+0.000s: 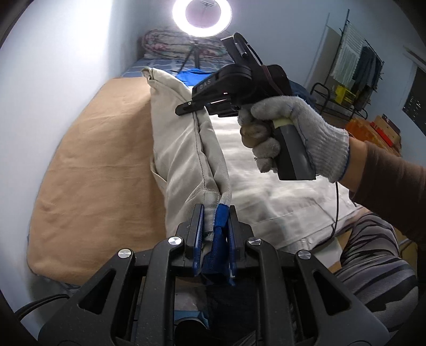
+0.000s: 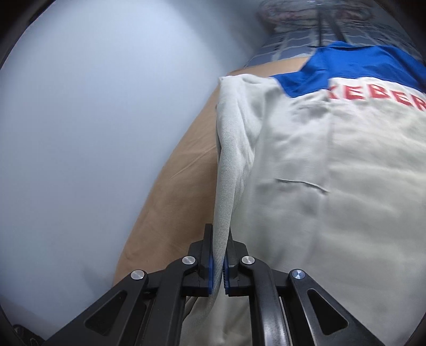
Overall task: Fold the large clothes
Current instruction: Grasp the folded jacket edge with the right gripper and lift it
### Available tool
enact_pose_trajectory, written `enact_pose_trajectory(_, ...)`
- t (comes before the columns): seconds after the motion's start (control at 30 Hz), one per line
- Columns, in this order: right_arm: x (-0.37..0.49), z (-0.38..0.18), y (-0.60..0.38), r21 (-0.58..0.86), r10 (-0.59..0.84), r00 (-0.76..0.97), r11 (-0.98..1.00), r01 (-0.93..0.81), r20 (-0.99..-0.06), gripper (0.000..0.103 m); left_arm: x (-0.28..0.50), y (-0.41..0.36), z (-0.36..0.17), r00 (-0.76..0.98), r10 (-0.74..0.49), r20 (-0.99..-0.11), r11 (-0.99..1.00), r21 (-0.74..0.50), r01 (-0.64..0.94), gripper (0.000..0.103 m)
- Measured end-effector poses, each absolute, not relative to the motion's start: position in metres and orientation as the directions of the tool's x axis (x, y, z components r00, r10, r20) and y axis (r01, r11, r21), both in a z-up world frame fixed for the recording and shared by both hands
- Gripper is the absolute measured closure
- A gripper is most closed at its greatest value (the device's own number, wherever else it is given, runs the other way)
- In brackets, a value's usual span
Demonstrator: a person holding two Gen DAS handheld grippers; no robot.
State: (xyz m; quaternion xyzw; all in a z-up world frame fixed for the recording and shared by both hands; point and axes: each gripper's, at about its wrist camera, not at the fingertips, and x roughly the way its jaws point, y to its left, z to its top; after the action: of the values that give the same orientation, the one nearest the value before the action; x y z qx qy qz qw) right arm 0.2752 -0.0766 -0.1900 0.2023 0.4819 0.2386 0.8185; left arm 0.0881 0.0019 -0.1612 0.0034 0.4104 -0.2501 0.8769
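Observation:
A large beige jacket (image 1: 183, 149) with a blue yoke and red lettering (image 2: 332, 165) lies along a bed. My left gripper (image 1: 215, 213) is shut on its blue cuff and the beige sleeve end. Farther up the sleeve, my right gripper (image 1: 190, 106), held by a gloved hand (image 1: 298, 133), pinches the raised fold at the seam. In the right wrist view that gripper (image 2: 221, 239) is shut on a ridge of beige cloth that runs away from it. The sleeve is lifted off the jacket's body between the two grips.
A tan sheet (image 1: 101, 170) covers the bed next to a pale wall (image 1: 53, 79). A ring light on a tripod (image 1: 201, 13) and a rolled quilt (image 1: 170, 45) stand at the far end. A drying rack (image 1: 354, 64) and boxes (image 1: 378, 130) are on the right.

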Motion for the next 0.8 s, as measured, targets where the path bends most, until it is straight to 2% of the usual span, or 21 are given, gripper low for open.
enact_pose_trajectory(0.17, 0.272, -0.196, -0.105, 0.586, 0.575, 0.441, 0.8, -0.128, -0.689, 0.1, 0.088, -0.008, -0.157, 0.484, -0.498, -0.719, 0.839, -0.259, 0.478, 0.086)
enact_pose_trajectory(0.3, 0.264, -0.218, -0.129, 0.556, 0.527, 0.431, 0.828, -0.068, -0.733, 0.1, 0.086, 0.01, -0.147, 0.446, -0.569, -0.691, 0.802, -0.346, 0.487, 0.086)
enact_pose_trajectory(0.6, 0.262, -0.239, -0.147, 0.456, 0.436, 0.381, 0.889, -0.043, -0.815, 0.098, 0.1, 0.047, -0.152, 0.492, -0.489, -0.72, 0.856, -0.287, 0.431, 0.086)
enact_pose_trajectory(0.67, 0.262, -0.237, -0.145, 0.453, 0.44, 0.366, 0.89, -0.055, -0.82, 0.091, 0.107, 0.041, -0.16, 0.483, -0.484, -0.729, 0.855, -0.277, 0.438, 0.086)
enact_pose_trajectory(0.7, 0.264, -0.236, -0.143, 0.434, 0.428, 0.36, 0.898, -0.069, -0.829, 0.084, 0.112, 0.035, -0.165, 0.474, -0.487, -0.734, 0.851, -0.275, 0.447, 0.086)
enact_pose_trajectory(0.73, 0.26, -0.226, -0.139, 0.421, 0.423, 0.36, 0.903, -0.088, -0.831, 0.071, 0.115, 0.031, -0.17, 0.467, -0.489, -0.737, 0.847, -0.274, 0.455, 0.086)
enact_pose_trajectory(0.77, 0.258, -0.219, -0.137, 0.391, 0.405, 0.37, 0.913, -0.115, -0.836, 0.063, 0.12, 0.027, -0.173, 0.462, -0.495, -0.736, 0.842, -0.276, 0.464, 0.086)
enact_pose_trajectory(0.8, 0.259, -0.215, -0.136, 0.363, 0.385, 0.381, 0.922, -0.132, -0.841, 0.061, 0.126, 0.023, -0.176, 0.453, -0.505, -0.735, 0.834, -0.281, 0.474, 0.086)
